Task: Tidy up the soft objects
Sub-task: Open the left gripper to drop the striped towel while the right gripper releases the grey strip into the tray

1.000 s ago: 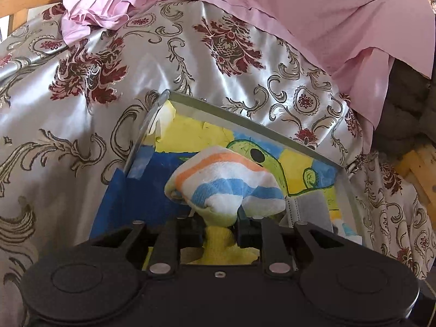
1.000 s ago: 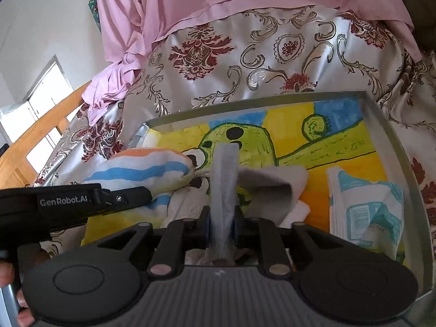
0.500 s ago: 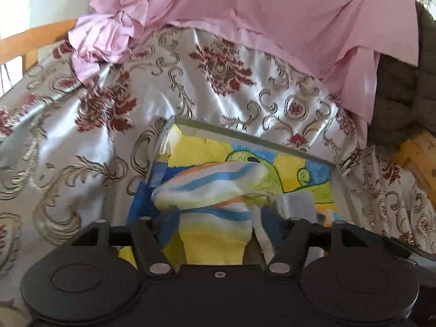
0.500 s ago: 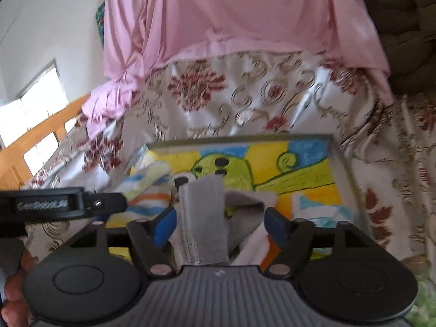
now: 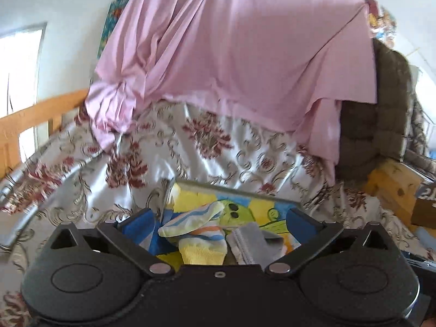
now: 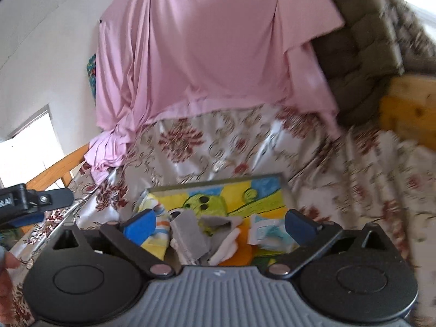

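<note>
Left tongs (image 5: 219, 219): jaws opening, spread wide, nothing pinched between the blue pads; the striped sock lies in the gap ahead of them, touched by neither pad.
Right tongs (image 6: 219, 223): jaws opening too, spread wide and gripping nothing; the grey sock lies loose in the gap ahead.
Striped sock (image 5: 194, 227): white with blue and orange bands and a yellow cuff, crumpled in the tray straight ahead of the left tongs, nearer their left pad.
Grey sock (image 5: 252, 242): folded over, just beside the striped sock, toward the right pad of the left tongs; from the right wrist (image 6: 189, 234) it sits slightly left of the midline.
White sock (image 6: 229, 245): partly under the grey sock, close in front of the right tongs' body.
Patterned cloth (image 6: 268, 230): pale, with teal print, folded — in the tray just inside the right pad of the right tongs.
Tray (image 5: 237, 189): grey-rimmed, its floor a yellow, blue and green cartoon picture; it lies beneath and ahead of both tongs, holding all the soft things.
Bedspread (image 5: 207, 163): shiny cream with dark red flowers, under the tray and beyond it.
Pink sheet (image 5: 245, 54): hangs well beyond the tongs, its hem on the bedspread.
Other tool in the right wrist view: the left tongs' arm (image 6: 41, 200) shows at the left edge — apart from the tray.
Hand (image 6: 6, 272): a bit of it at the lower left edge.
</note>
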The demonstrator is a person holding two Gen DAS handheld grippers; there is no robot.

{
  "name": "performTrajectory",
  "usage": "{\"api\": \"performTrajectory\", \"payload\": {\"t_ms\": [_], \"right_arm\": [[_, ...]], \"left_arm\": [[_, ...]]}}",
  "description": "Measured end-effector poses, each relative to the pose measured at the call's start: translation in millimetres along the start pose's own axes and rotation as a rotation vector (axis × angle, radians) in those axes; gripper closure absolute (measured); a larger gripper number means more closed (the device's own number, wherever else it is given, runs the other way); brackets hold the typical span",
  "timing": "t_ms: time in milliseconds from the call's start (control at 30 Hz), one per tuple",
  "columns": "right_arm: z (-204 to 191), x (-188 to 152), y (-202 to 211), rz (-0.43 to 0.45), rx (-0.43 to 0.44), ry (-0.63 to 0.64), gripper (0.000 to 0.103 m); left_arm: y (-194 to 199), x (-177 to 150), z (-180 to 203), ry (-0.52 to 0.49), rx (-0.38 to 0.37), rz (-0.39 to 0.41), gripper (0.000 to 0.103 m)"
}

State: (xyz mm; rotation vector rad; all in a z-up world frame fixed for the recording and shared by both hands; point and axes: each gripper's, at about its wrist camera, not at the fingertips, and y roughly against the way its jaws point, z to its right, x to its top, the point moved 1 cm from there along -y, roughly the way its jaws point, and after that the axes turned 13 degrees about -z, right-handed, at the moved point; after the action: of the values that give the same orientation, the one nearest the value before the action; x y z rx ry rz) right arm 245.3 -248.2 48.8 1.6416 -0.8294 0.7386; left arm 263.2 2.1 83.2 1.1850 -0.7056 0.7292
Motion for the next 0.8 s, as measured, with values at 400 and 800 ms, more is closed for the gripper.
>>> {"api": "performTrajectory", "payload": {"t_ms": [400, 800], "right_arm": [[-27.8, -64.3, 81.7, 0.137, -0.206, 0.106, 0.0], [-32.9, -106.0, 121.5, 0.17, -0.234, 0.122, 0.0]], "left_arm": [[86.3, -71.3, 33.0, -0.067, 0.099, 0.154, 0.001], [126.8, -120.7, 41.6, -0.099, 0.133, 0.181, 0.001]]}}
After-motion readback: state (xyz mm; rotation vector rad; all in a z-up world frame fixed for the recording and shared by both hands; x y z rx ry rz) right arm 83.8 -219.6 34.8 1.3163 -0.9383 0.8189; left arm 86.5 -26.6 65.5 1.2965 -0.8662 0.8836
